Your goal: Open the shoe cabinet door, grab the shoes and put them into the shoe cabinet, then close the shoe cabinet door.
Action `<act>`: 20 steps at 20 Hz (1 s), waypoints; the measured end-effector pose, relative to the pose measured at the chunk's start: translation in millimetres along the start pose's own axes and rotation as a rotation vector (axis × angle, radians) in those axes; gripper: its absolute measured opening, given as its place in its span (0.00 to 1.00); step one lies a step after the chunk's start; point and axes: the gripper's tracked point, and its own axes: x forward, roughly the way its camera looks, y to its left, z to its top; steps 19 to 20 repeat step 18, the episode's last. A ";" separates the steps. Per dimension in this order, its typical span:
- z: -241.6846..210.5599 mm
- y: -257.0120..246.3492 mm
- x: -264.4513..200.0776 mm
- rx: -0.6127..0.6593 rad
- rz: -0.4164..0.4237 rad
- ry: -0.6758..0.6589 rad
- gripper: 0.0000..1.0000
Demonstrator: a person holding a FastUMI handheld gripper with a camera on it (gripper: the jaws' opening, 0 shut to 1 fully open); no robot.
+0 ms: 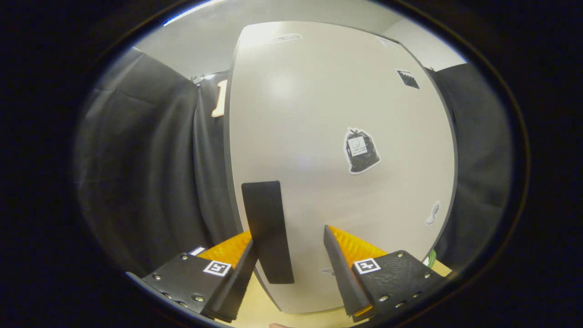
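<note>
Presently the gripper is spread wide, its fingers straddling the black handle near the shut cabinet door's left edge, apparently positioned to clamp and pull it open.

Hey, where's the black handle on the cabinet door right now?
In the gripper view, the handle stands upright near the door's left edge, low down, between the open gripper's fingers and close to the left one.

Handle between gripper fingers
</note>
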 end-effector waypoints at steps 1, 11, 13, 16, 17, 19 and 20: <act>0.5 -0.2 1.2 -0.002 -0.005 -0.002 0.83; -0.1 1.3 9.3 -0.013 -0.040 -0.017 0.83; -1.4 2.4 8.4 -0.013 -0.038 -0.009 0.83; -2.7 8.8 -1.0 -0.020 -0.013 -0.002 0.84; -1.3 11.0 -7.3 -0.025 -0.003 -0.005 0.83; -0.6 13.7 -13.7 -0.030 0.008 -0.007 0.83; -0.6 13.7 -13.7 -0.030 0.008 -0.007 0.83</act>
